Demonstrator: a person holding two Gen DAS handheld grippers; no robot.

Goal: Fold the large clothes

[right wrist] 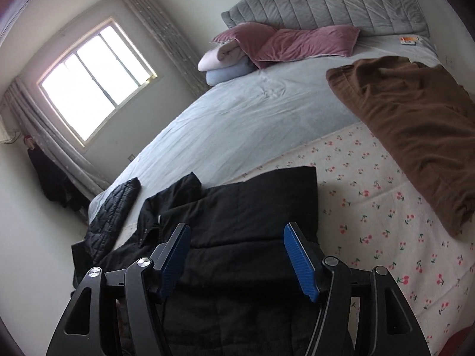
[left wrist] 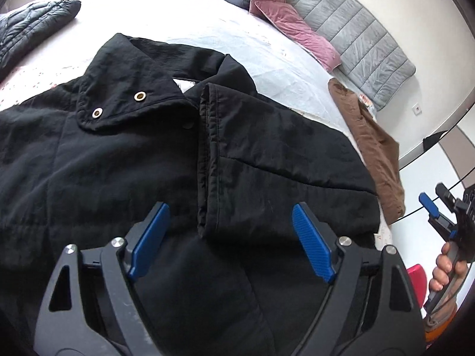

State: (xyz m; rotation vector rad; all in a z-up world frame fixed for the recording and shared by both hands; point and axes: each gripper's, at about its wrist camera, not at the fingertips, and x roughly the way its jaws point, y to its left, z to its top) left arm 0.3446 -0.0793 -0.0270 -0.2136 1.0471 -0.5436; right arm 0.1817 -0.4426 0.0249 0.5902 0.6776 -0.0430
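Your left gripper hangs over the black jacket, blue pads spread wide, nothing between them. Your right gripper likewise: jaws apart, empty, above the jacket's folded-over side. In the left wrist view the right gripper shows off the jacket's right edge w/ your hand on its handle.

Jacket lies flat on the bed, front up, one sleeve folded in along the middle. Collar sits at the jacket's far end, two metal eyelets visible.

Beyond the jacket's left: a dark quilted garment on the bed. To the jacket's right, apart from it: a brown garment on the cherry-print sheet.

Far past the collar: pink pillow, stacked bedding, grey headboard. Window farther still, on the jacket's left side.
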